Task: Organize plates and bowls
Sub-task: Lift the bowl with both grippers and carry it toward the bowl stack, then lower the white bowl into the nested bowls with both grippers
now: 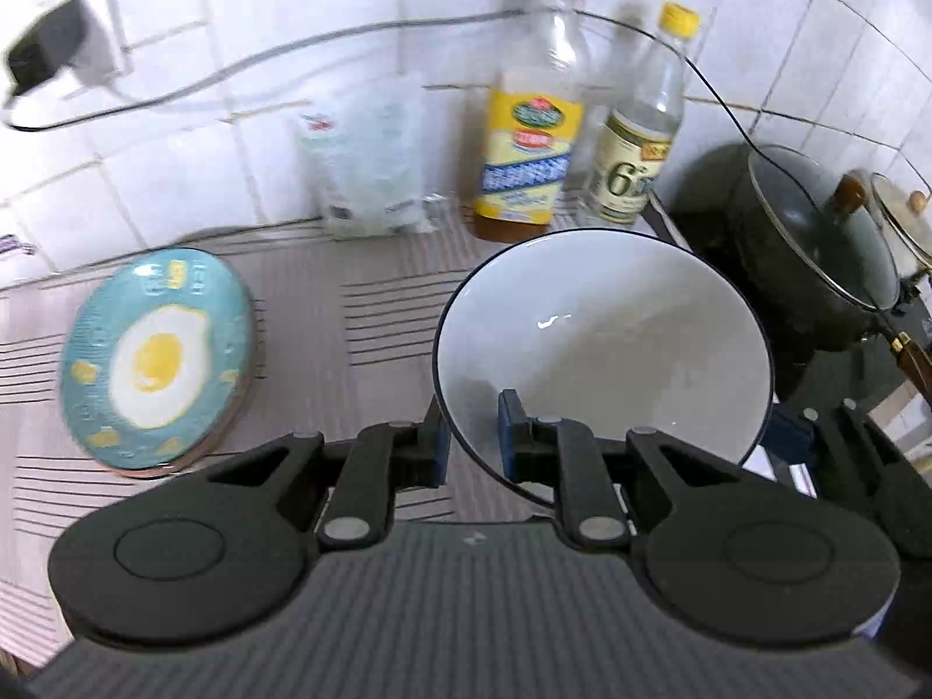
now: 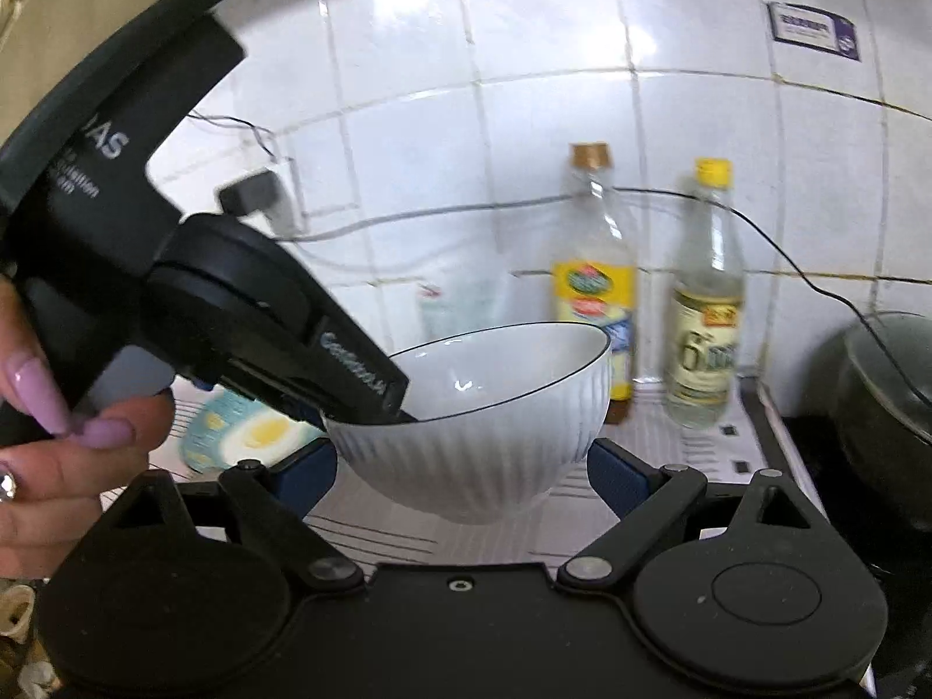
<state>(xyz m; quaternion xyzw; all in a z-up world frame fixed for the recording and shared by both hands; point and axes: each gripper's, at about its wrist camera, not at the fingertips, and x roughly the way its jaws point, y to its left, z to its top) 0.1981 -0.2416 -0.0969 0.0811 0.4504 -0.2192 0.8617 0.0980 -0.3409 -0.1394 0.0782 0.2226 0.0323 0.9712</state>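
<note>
Egg plate [image 1: 157, 358] on the counter [image 1: 361, 320] left of the left gripper [image 1: 473, 437], left gripper clenched on the near rim of the white bowl [image 1: 603, 349], bowl lifted and tilted, right gripper [image 2: 463, 475] spread wide beneath the bowl, bottles [image 1: 533, 116] and pot [image 1: 815, 244] beyond.

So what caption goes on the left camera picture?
Left tongs pinch the white bowl's rim above the counter, beside the egg plate.

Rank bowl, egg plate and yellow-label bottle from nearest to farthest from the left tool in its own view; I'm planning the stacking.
1. bowl: gripped at the left tool.
2. egg plate: left, on the counter.
3. yellow-label bottle: back, by the wall.
</note>
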